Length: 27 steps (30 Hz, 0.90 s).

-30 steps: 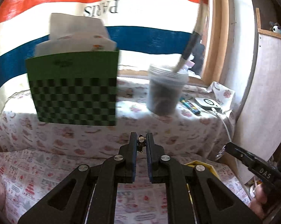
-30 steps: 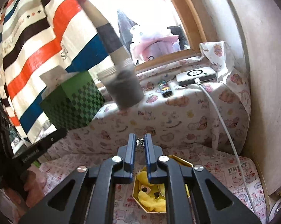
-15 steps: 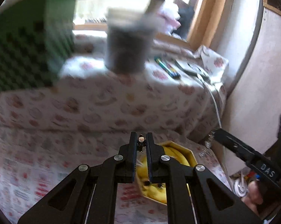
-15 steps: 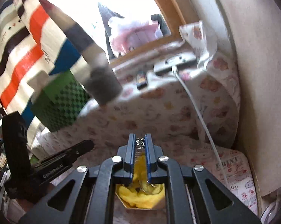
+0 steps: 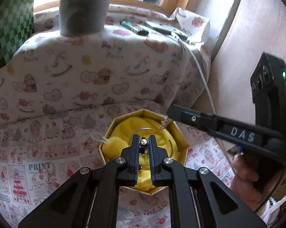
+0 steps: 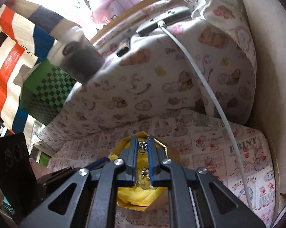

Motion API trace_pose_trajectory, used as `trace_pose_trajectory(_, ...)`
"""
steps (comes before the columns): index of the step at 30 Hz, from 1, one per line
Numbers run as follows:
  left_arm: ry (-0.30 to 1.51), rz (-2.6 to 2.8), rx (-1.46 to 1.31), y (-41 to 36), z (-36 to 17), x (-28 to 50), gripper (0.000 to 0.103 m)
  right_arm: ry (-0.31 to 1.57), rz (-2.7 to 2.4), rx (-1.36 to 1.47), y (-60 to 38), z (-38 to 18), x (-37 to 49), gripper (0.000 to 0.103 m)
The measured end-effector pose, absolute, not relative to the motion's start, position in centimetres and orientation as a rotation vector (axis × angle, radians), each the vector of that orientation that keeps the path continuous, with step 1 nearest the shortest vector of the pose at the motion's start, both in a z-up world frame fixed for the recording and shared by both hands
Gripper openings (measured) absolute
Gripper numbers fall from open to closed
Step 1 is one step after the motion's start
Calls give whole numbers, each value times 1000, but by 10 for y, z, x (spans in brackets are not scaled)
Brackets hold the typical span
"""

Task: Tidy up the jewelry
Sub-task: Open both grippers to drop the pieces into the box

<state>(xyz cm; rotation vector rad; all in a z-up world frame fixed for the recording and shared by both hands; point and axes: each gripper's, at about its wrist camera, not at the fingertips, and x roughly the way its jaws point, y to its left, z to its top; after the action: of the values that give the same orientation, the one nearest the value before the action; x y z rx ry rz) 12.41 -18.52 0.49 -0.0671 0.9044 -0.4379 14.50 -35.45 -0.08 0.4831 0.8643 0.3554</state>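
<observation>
An octagonal gold box (image 5: 124, 116) lined with yellow cloth (image 5: 122, 133) sits on the printed tablecloth. My left gripper (image 5: 143, 138) hangs over it, shut on a small metal clasp (image 5: 143, 142) of a thin necklace strand (image 5: 144, 128) that curves over the cloth. The right gripper (image 5: 170, 112) reaches in from the right, with a short silver chain end (image 5: 164, 123) dangling at its tip above the box rim. In the right wrist view that gripper (image 6: 142, 139) is shut on the silver chain piece (image 6: 142, 146) above the box (image 6: 162, 146).
Behind the box rises a cloth-covered ledge (image 5: 95, 72) carrying a grey cup (image 5: 84, 9), a green checkered box (image 5: 8, 34), a lighter (image 5: 133, 27) and a flat device with a white cable (image 5: 203, 76). A wooden wall (image 5: 247, 28) closes the right side.
Both grippers have come down and tipped forward. The views slid from the striped curtain and ledge to the yellow-lined box, which now lies under both tips. Both stayed shut.
</observation>
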Motion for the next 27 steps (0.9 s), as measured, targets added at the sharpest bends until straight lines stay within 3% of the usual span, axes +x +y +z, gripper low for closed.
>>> trace_pose_trajectory(12, 888, -412, -26, -186, -2, 123, 9, 877, 359, 447, -345, -3, 146, 10)
trace_pose_trajectory(14, 880, -412, -31, -183, 1, 122, 12, 878, 367, 453, -345, -3, 146, 10)
trace_pose_trajectory(16, 867, -408, -39, -179, 5, 121, 25, 863, 369, 451, -346, 0, 144, 13)
trace_pose_trajectory(24, 727, -305, 21, -149, 37, 96, 27, 743, 311, 346, -337, 31, 120, 20)
trace_pose_trajectory(27, 639, -244, 48, -130, 53, 78, 33, 679, 305, 281, -322, 44, 108, 26)
